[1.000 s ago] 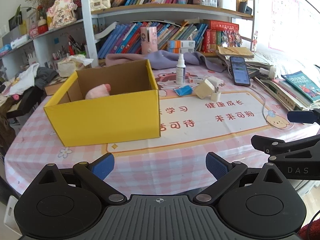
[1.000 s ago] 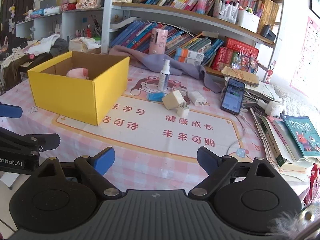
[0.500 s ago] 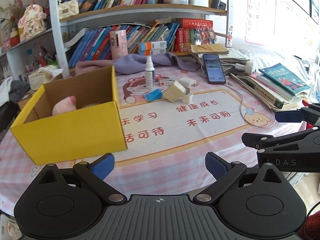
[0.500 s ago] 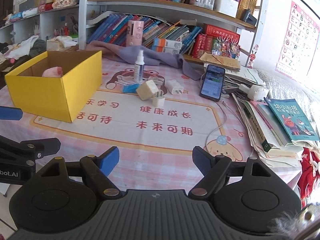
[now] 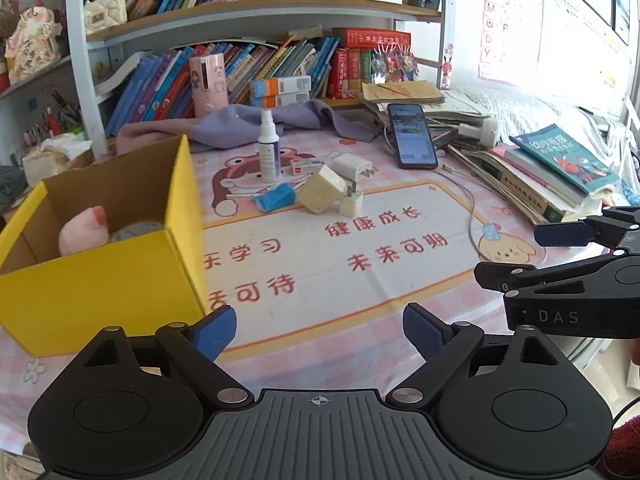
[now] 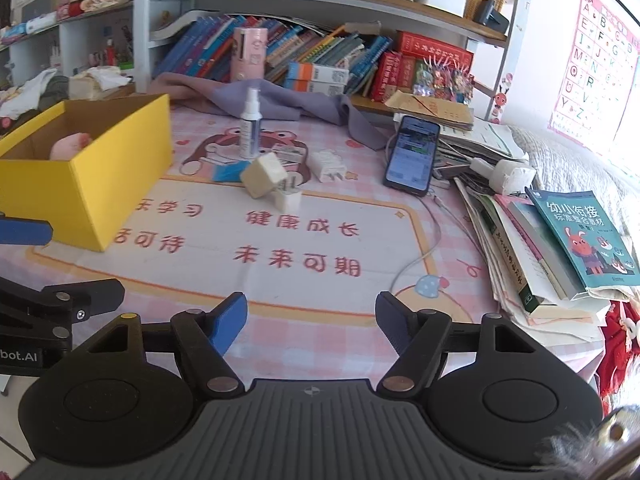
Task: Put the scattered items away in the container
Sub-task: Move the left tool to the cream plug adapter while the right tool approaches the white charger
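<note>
Your left claw (image 5: 319,328) and right claw (image 6: 311,318) both hover released and empty at the counter's (image 6: 312,292) near edge, blue pads spread wide, probably because neither has yet committed to an item. The yellow cardboard box (image 5: 120,256), open-topped with matte brown inner walls, already holds a soft pink plush (image 5: 82,232). Just beyond its right wall the scattered items cluster: a slim white spray bottle (image 5: 269,148) standing upright, a flat blue packet (image 5: 276,197), and three hard, blocky plastic chargers (image 5: 322,194), the beige one tilted against a smaller white cube.
</note>
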